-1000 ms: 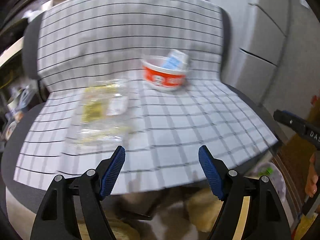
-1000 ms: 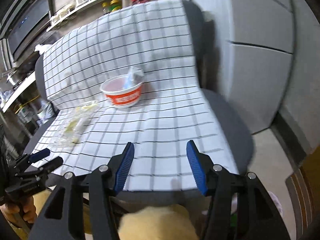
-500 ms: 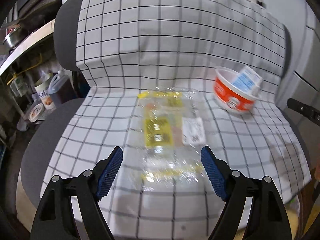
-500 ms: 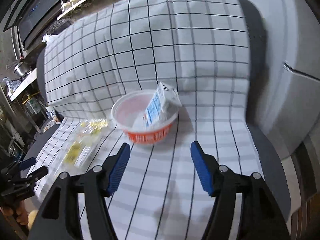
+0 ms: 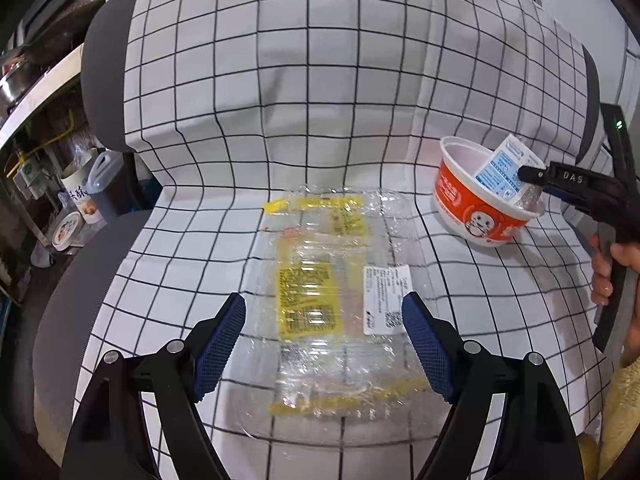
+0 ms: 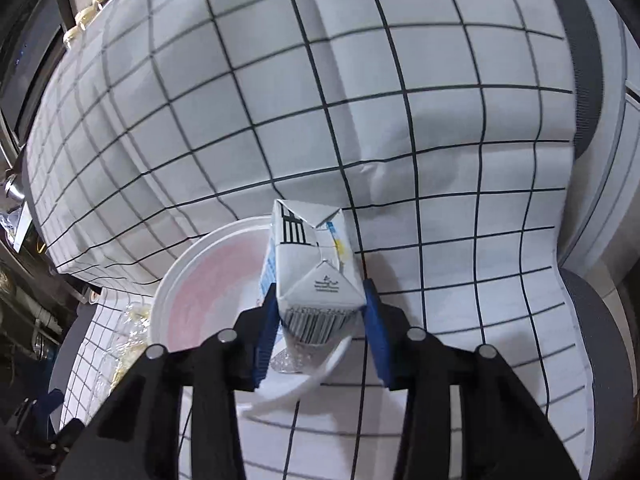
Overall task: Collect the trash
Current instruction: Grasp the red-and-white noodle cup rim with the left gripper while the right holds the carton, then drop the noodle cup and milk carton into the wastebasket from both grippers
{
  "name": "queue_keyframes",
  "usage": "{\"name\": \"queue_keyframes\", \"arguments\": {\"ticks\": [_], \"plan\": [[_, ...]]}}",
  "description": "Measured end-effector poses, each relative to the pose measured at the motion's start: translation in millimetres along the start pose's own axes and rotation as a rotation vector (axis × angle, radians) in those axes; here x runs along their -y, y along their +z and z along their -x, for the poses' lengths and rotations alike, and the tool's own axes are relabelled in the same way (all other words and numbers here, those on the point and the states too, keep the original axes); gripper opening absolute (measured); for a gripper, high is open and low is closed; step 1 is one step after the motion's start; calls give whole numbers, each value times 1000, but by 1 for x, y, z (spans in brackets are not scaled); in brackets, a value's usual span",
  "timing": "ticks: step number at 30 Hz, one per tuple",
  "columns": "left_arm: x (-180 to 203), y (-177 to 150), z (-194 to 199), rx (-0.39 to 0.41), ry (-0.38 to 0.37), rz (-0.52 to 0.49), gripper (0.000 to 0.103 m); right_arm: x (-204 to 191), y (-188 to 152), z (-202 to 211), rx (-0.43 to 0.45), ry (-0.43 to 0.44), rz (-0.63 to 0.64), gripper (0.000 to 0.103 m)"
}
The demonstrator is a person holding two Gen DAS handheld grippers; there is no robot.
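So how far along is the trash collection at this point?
Early. Nothing looks collected yet: the clear crinkled plastic wrapper with yellow labels lies flat on the checked cloth, the open left gripper poised over it. The right gripper sits around the small white-and-blue milk carton standing in the red-and-white paper bowl. Carton, bowl and wrapper all remain on the seat.

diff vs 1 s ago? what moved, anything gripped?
Both grippers moved in toward the chair. The right gripper closed in on the small carton standing in the red bowl; its pads now flank the carton, whether it is clamped I cannot tell. The left gripper advanced, still open, to straddle the clear plastic wrapper. Bowl, wrapper and checked cloth stayed put.
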State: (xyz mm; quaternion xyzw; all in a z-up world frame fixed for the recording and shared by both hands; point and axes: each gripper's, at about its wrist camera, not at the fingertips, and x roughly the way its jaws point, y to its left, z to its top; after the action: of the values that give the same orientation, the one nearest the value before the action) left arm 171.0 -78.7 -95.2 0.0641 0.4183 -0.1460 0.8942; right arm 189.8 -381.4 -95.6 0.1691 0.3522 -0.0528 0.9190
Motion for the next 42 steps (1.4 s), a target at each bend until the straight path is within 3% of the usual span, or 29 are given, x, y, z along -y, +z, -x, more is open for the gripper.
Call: {"name": "queue_keyframes", "arguments": {"ticks": [13,15,18,21,26,29,31,35,37,42], "plan": [[27,-26,44,26,-61,-41,80,-21,-79,138,-113,185,18,38],[31,-27,53,38,-68,-43,80,-27,-89,162,-51,135,57,38],[37,-28,62,49,-79,-47,80,-33,-96,198,128,32,117,38],[50,-26,67,55,-97,-67,80,-25,-100,230,253,-27,113,38],[74,-15,64,74,-165,-76,79,1,-115,256,320,-131,82,38],[87,-2,49,69,-197,-53,67,21,-128,261,311,-171,50,38],[97,5,35,47,-180,-58,51,34,-138,264,303,-181,27,38],[104,11,7,-24,-160,-52,28,55,-159,272,286,-192,-23,38],[103,9,2,-40,-181,-38,7,61,-167,275,281,-195,-37,38],[103,-4,22,11,-221,-51,6,70,-180,284,283,-202,-64,38]]}}
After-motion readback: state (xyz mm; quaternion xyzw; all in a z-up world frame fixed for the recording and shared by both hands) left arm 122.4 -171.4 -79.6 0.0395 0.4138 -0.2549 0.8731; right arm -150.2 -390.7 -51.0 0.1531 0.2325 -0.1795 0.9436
